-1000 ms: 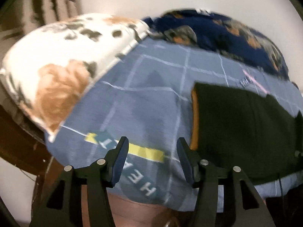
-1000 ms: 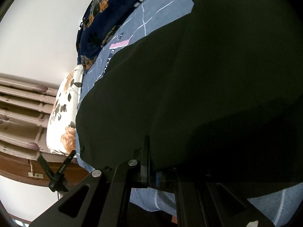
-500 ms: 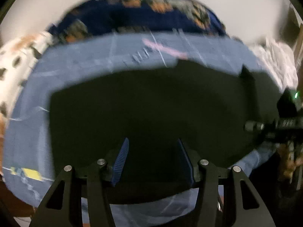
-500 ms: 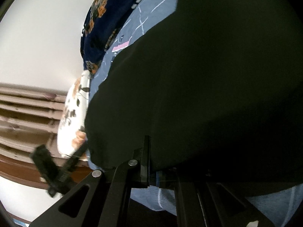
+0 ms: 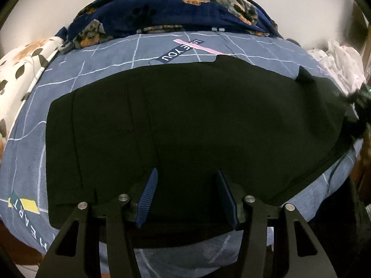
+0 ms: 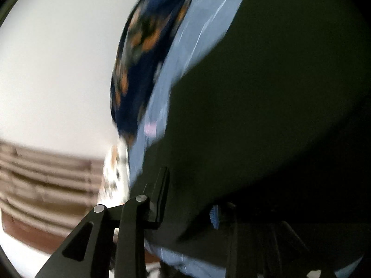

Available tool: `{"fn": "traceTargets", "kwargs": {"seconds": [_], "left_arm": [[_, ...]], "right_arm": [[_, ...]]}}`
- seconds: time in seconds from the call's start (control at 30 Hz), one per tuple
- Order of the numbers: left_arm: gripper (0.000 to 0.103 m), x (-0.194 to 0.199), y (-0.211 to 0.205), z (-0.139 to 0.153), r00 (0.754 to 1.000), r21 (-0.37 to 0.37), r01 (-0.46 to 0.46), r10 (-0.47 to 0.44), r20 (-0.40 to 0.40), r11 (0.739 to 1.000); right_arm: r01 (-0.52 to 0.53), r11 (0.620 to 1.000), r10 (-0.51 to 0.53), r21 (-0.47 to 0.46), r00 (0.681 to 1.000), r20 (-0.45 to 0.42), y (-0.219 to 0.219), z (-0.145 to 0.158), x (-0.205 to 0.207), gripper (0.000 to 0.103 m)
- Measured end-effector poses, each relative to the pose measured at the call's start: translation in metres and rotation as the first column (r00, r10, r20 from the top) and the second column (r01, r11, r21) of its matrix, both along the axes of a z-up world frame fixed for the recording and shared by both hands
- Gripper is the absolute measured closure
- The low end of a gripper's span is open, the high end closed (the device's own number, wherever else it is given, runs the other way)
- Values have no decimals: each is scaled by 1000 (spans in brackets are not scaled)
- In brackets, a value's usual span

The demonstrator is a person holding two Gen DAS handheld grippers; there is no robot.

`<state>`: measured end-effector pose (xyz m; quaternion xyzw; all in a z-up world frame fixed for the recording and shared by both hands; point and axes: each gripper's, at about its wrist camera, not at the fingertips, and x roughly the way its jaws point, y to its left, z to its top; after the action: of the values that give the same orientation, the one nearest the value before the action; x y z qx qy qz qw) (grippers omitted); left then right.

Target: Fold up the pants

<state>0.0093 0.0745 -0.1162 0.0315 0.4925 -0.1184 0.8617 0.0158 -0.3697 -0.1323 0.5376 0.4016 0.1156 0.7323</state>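
So, quick rundown of what was there
pants: black pants (image 5: 185, 120) lay spread flat across the bed (image 5: 97, 69), on the blue grid-print sheet, waistband end off to the left as far as I could tell
left hand-held gripper: left hand-held gripper (image 5: 185, 197) hovered over the near edge of the fabric with its blue pads (image 5: 148, 192) well apart, nothing between them
right hand-held gripper: right hand-held gripper (image 6: 190, 201) sat at the far right edge of the pants (image 6: 266, 104); that view was blurry and dark cloth covered one finger, so honestly couldn't tell if it was pinching the fabric or not
how it'd handle: my guess was light, floppy and limp, nothing fragile, would sag and drag on the sheet if lifted from one spot
where to grab: probably a hem or the near edge, one corner per gripper, pinching through both layers so they didn't slide apart
background stuff: dog-print blanket (image 5: 174, 7) bunched at the back, floral pillow (image 5: 20, 64) on the left
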Motion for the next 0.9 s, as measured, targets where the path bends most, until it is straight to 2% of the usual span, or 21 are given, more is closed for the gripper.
{"fn": "traceTargets", "kwargs": {"seconds": [0.1, 0.23, 0.3, 0.33, 0.4, 0.47, 0.57, 0.67, 0.8, 0.9], "left_arm": [[49, 0, 0, 0, 1000, -7, -1, 1, -3, 1000], [49, -1, -1, 1, 1000, -6, -1, 1, -2, 1000], [48, -1, -1, 1, 1000, 6, 5, -5, 2, 1000], [48, -1, -2, 1, 1000, 15, 8, -8, 7, 1000], [46, -2, -4, 1, 1000, 27, 14, -14, 15, 1000], [45, -3, -5, -1, 1000, 29, 19, -20, 19, 999], [43, -3, -6, -2, 999, 35, 26, -27, 25, 999], [43, -2, -7, -2, 999, 33, 30, -31, 21, 999], [42, -1, -6, -2, 999, 24, 39, -40, 16, 999], [42, -1, -4, -2, 999, 9, 48, -48, 12, 999]], "right_arm": [[144, 990, -144, -14, 989, -22, -62, -4, 2, 73], [368, 922, -368, 116, 930, -26, -137, -20, -6, 80], [429, 896, -429, 115, 903, -28, -161, -21, -5, 84], [440, 892, -439, 107, 898, -33, -169, -22, -4, 86], [437, 896, -434, 74, 899, -62, -177, -23, 0, 99], [425, 904, -421, 40, 904, -78, -181, -21, 1, 103], [405, 913, -407, -41, 912, -54, -184, -3, -5, 100], [409, 909, -411, -77, 912, -8, -198, 13, -25, 100], [414, 907, -417, -77, 909, -18, -209, 17, -67, 100], [429, 901, -432, -62, 901, -50, -215, 9, -94, 100]]}}
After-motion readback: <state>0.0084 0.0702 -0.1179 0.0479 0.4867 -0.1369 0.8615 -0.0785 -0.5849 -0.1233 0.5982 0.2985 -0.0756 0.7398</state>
